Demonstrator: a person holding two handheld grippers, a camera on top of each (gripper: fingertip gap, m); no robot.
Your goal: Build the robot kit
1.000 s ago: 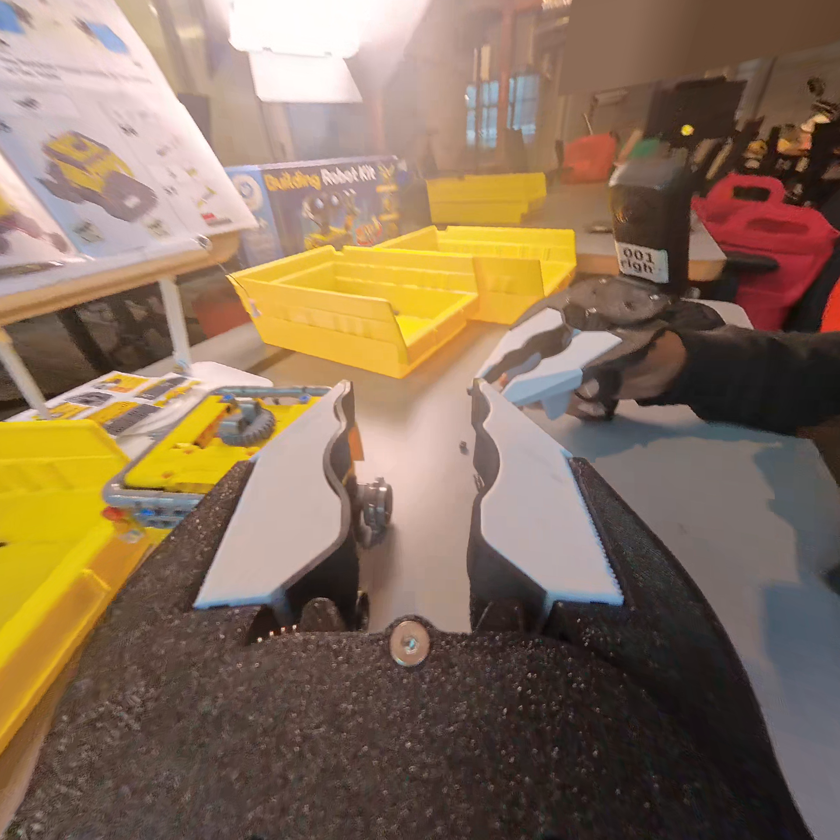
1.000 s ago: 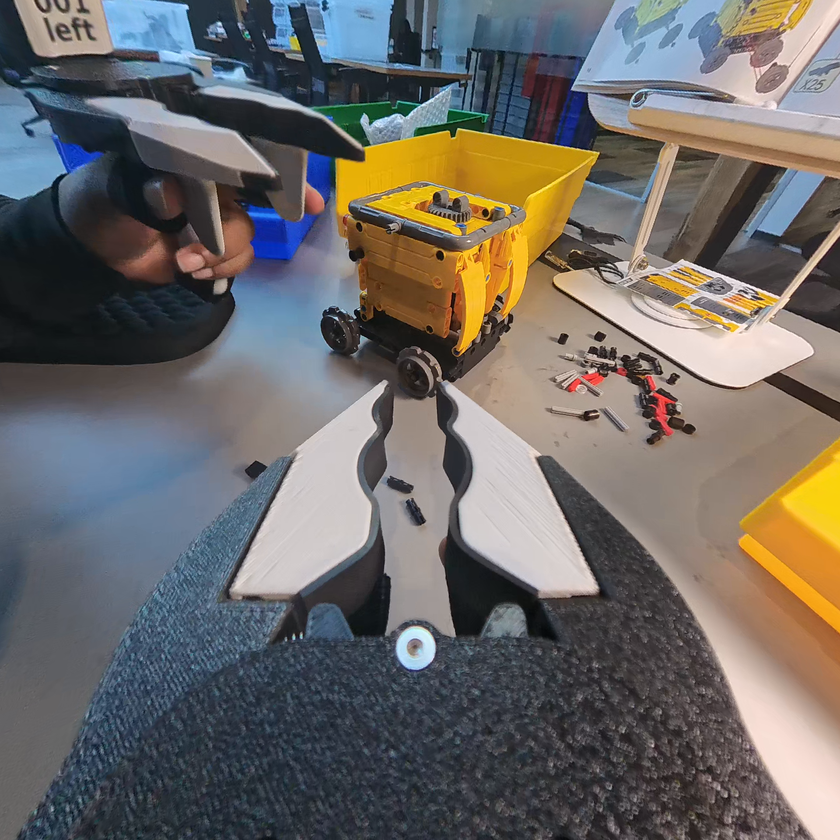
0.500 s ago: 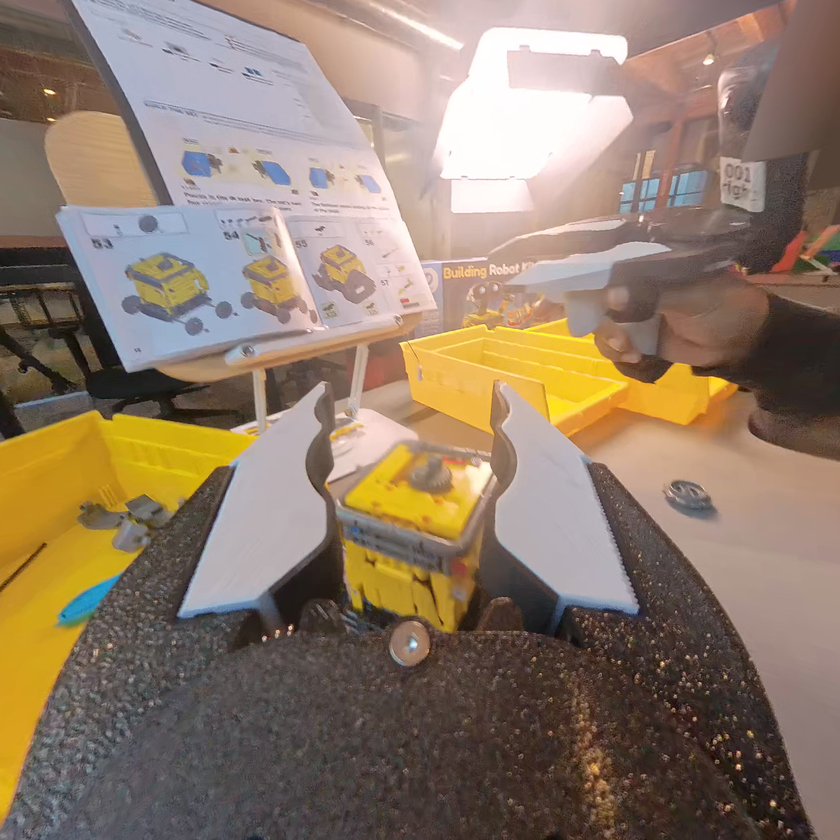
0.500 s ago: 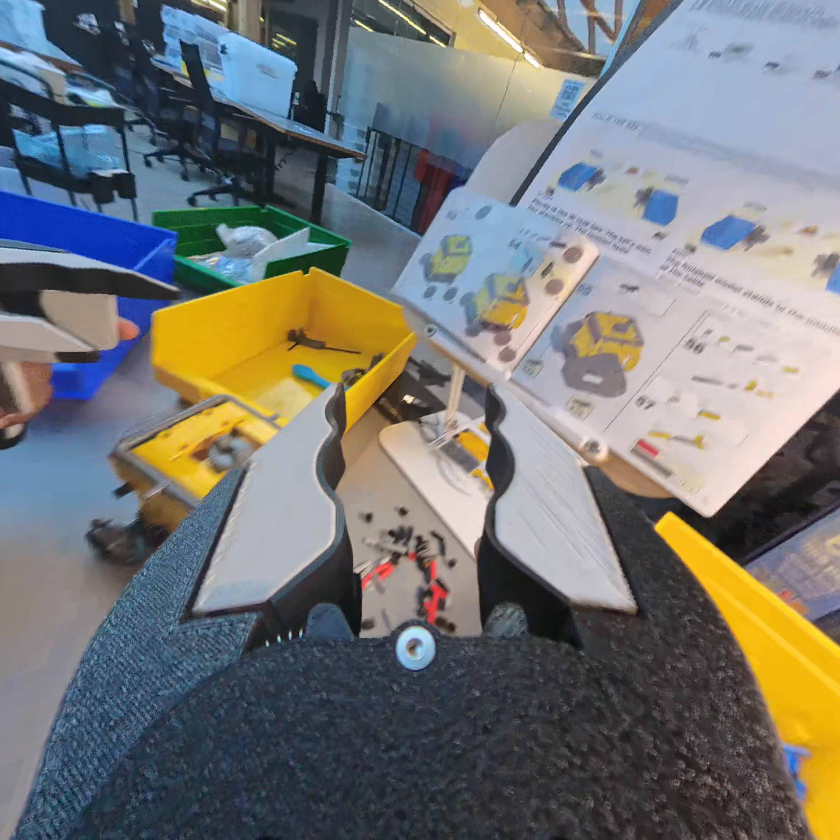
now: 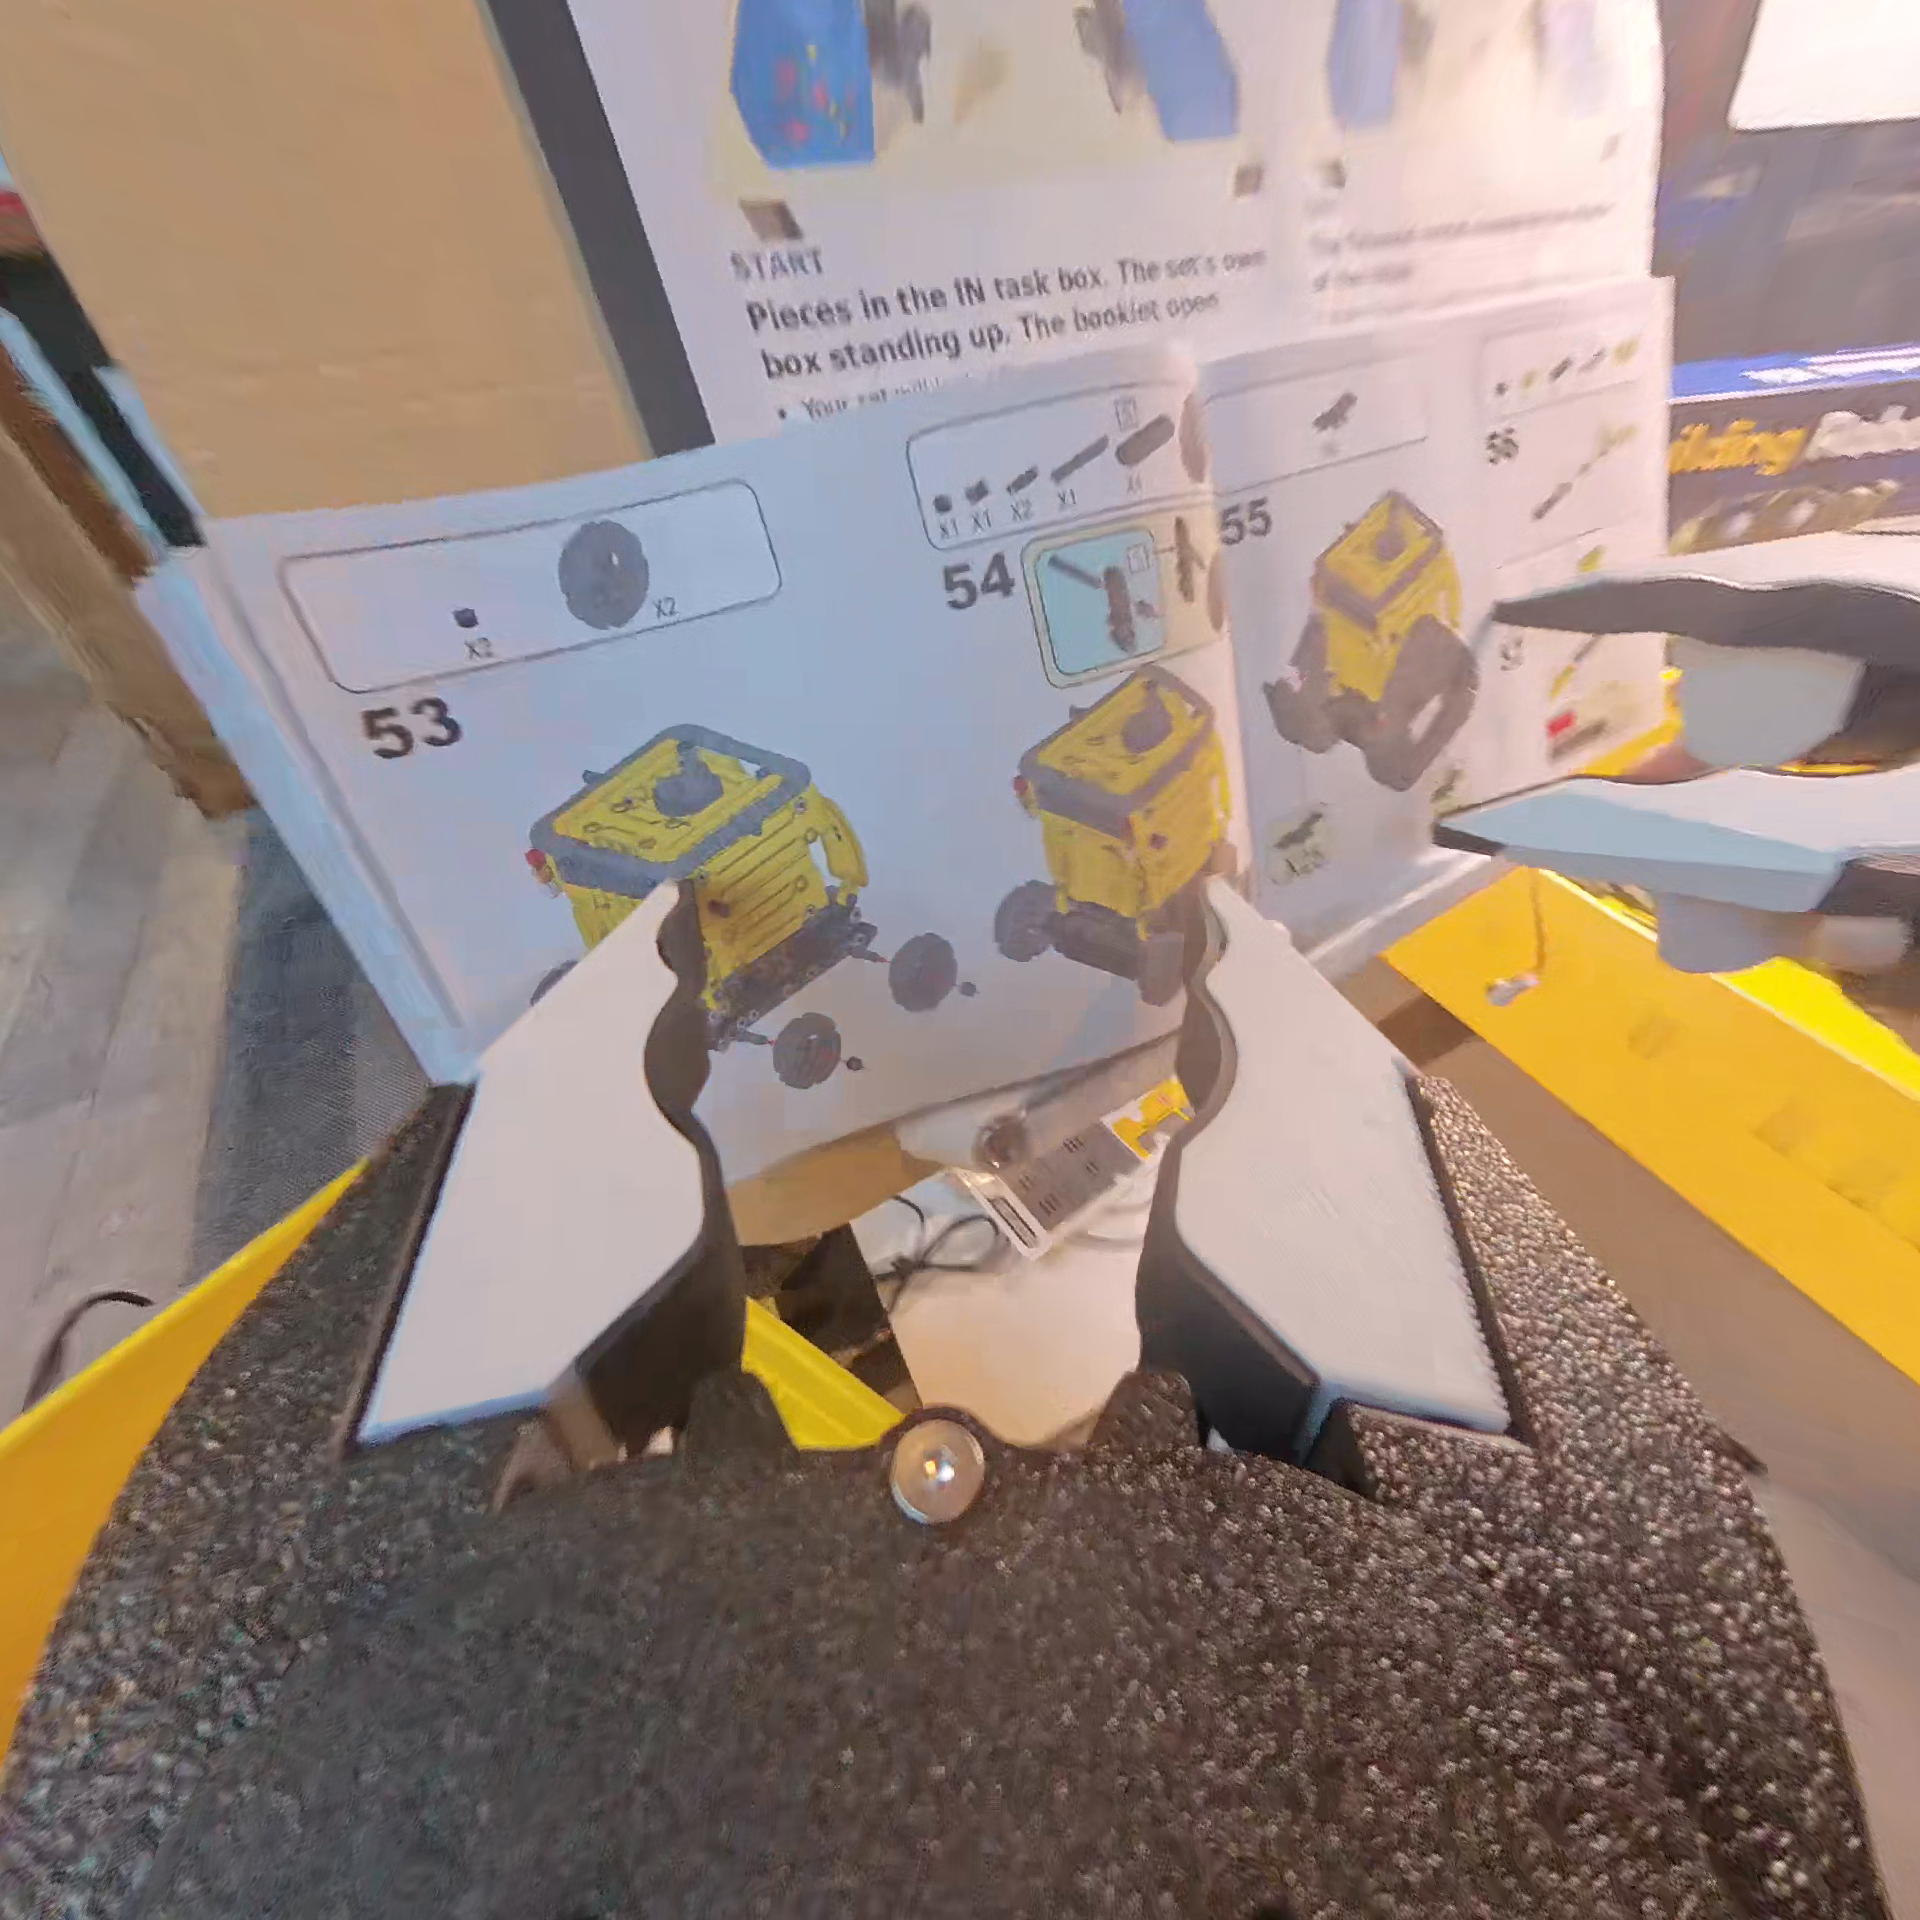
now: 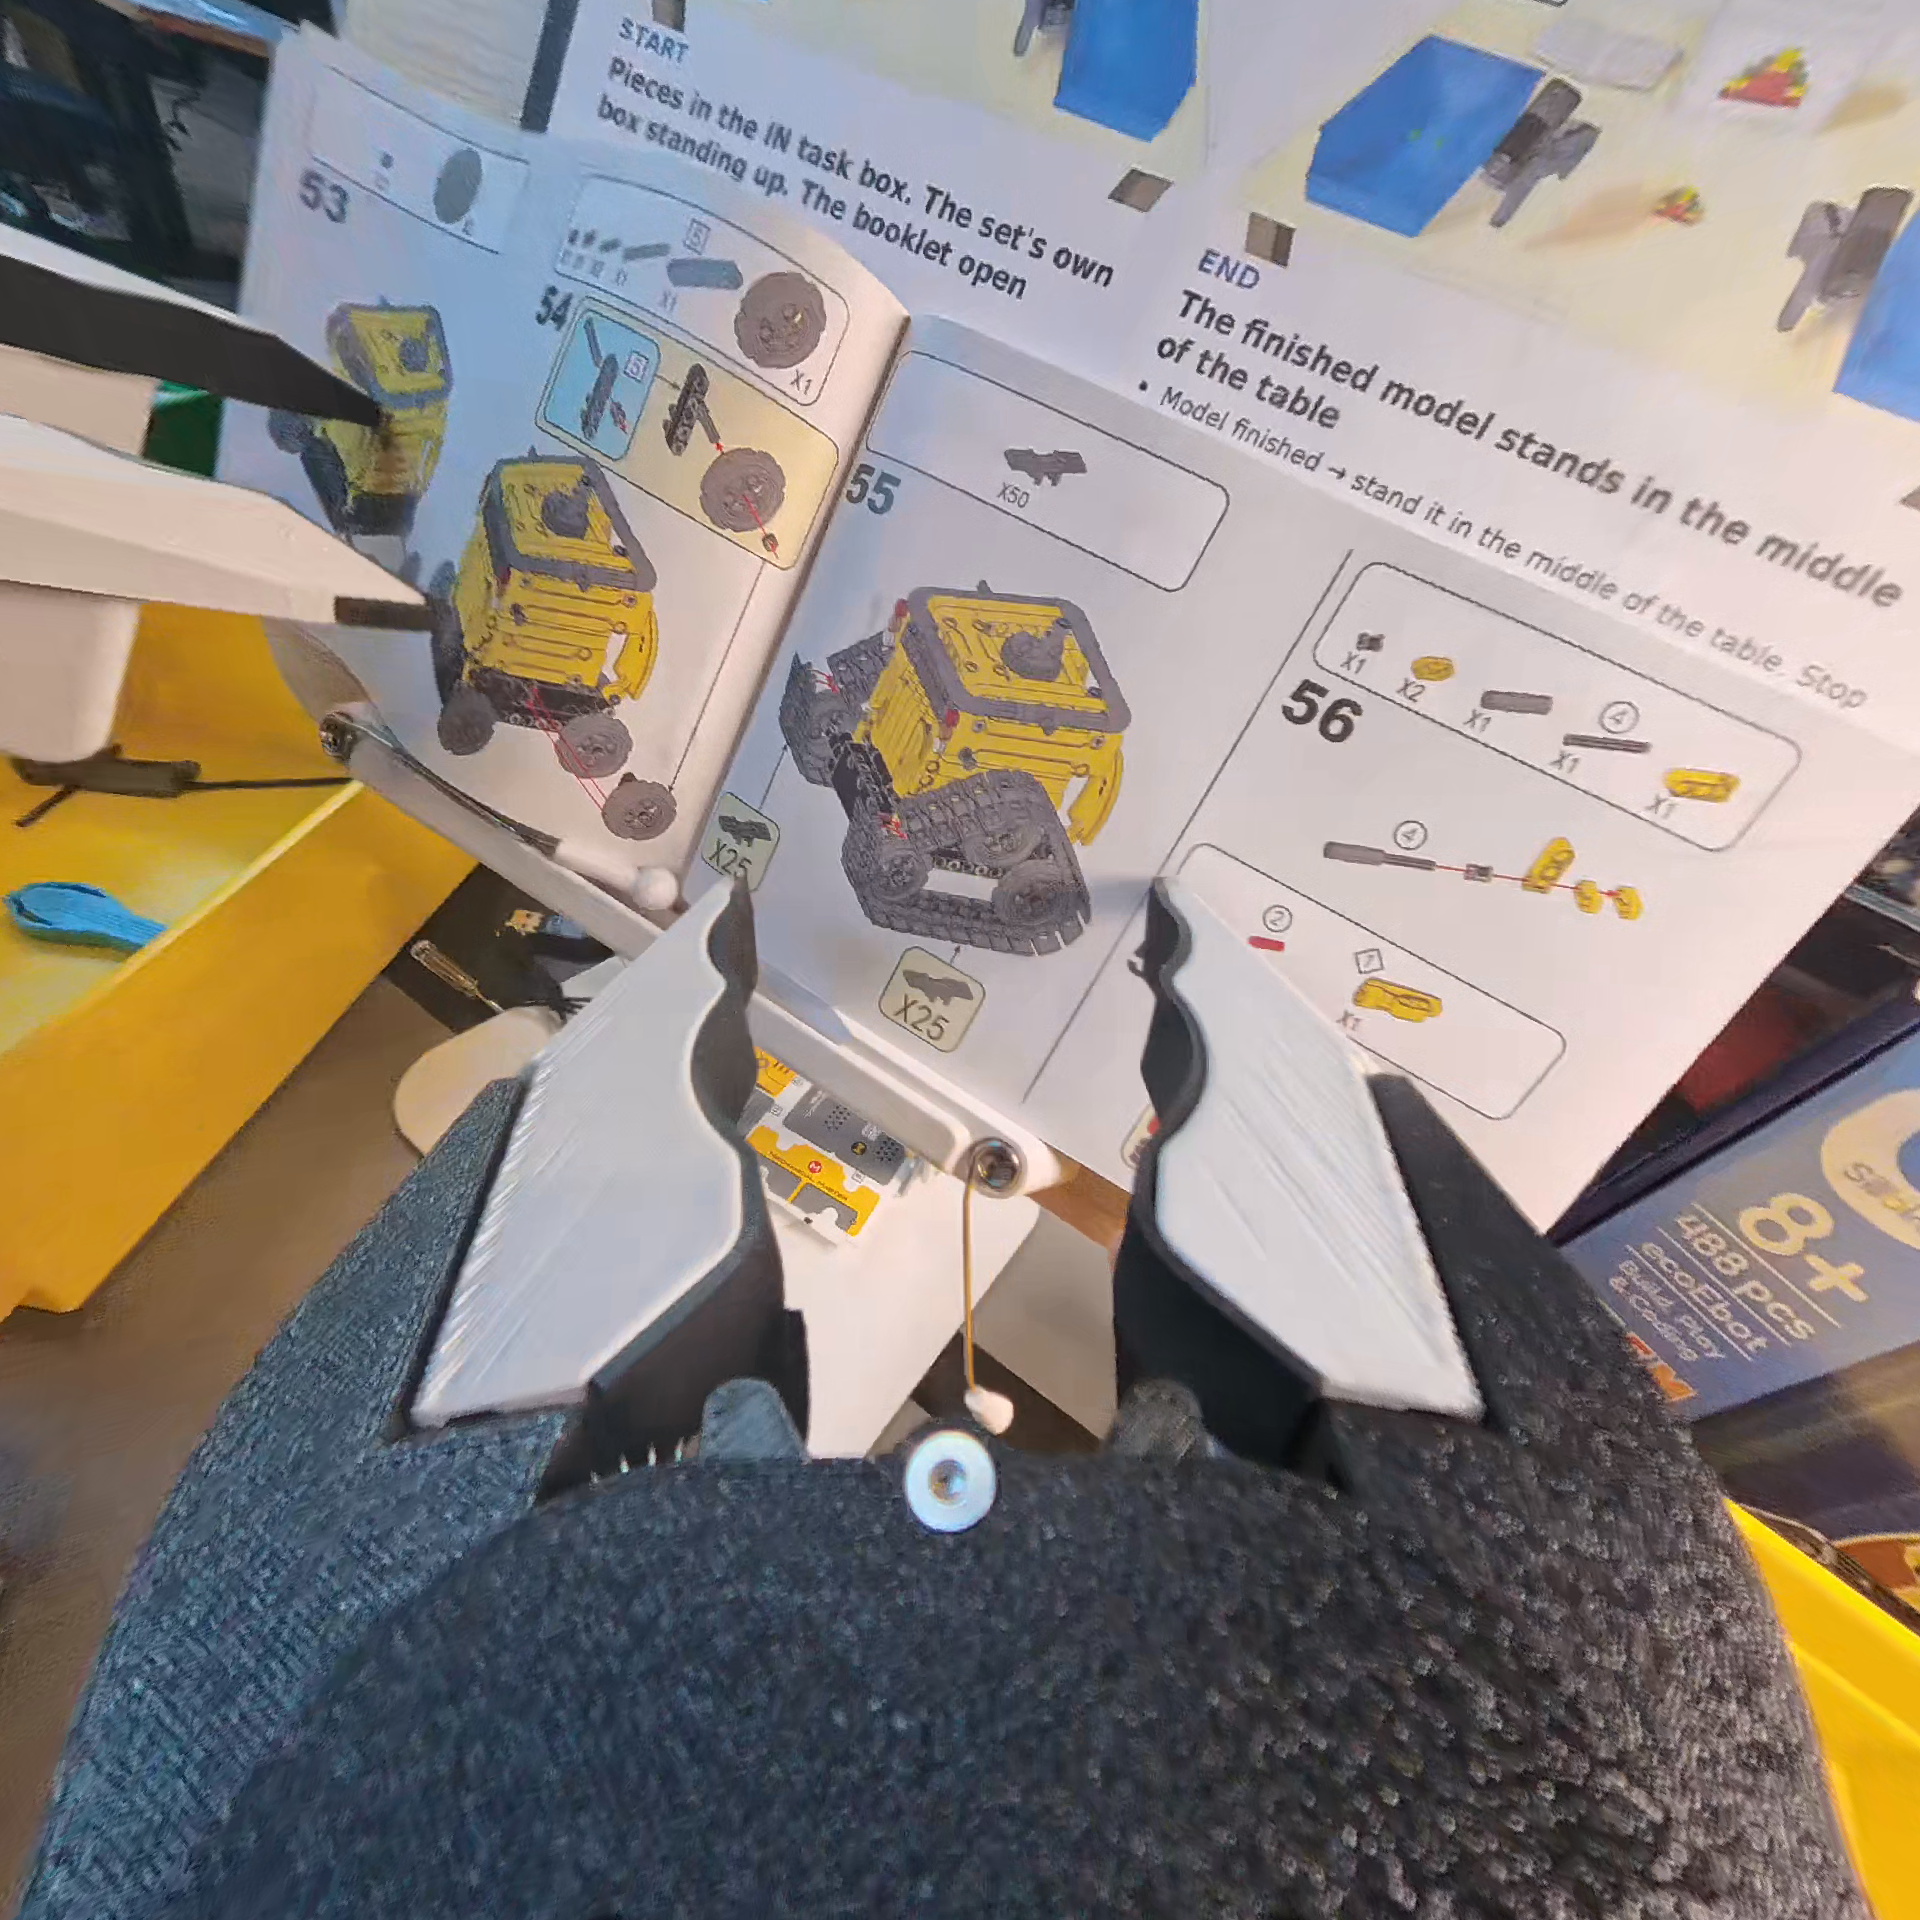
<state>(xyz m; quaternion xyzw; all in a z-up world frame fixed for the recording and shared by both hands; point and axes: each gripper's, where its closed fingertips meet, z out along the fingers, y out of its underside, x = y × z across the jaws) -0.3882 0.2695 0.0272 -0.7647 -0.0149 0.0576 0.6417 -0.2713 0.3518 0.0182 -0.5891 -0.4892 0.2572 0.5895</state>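
My left gripper (image 5: 940, 904) is open and empty, raised close in front of the left page of an open instruction booklet (image 5: 831, 727) with drawings of a yellow wheeled model. My right gripper (image 6: 945, 899) is open and empty, facing the booklet's right page (image 6: 1039, 582). Each gripper shows in the other's view: the right one (image 5: 1465, 722) at the right edge, the left one (image 6: 405, 509) at the left edge, both open. The booklet leans on a white stand (image 6: 468, 1081). No model or loose parts are in view.
A large printed sheet (image 6: 1351, 260) stands behind the booklet. A yellow bin (image 6: 208, 935) with a blue tool (image 6: 78, 916) sits left of the stand, another yellow bin (image 5: 1662, 1091) to the right. A blue kit box (image 6: 1766, 1247) stands at right. A sticker sheet (image 6: 821, 1153) lies under the booklet.
Both grippers have risen from the table and swung toward the booklet, which now fills both views. The yellow model that sat between my left fingers half a second ago is out of view.
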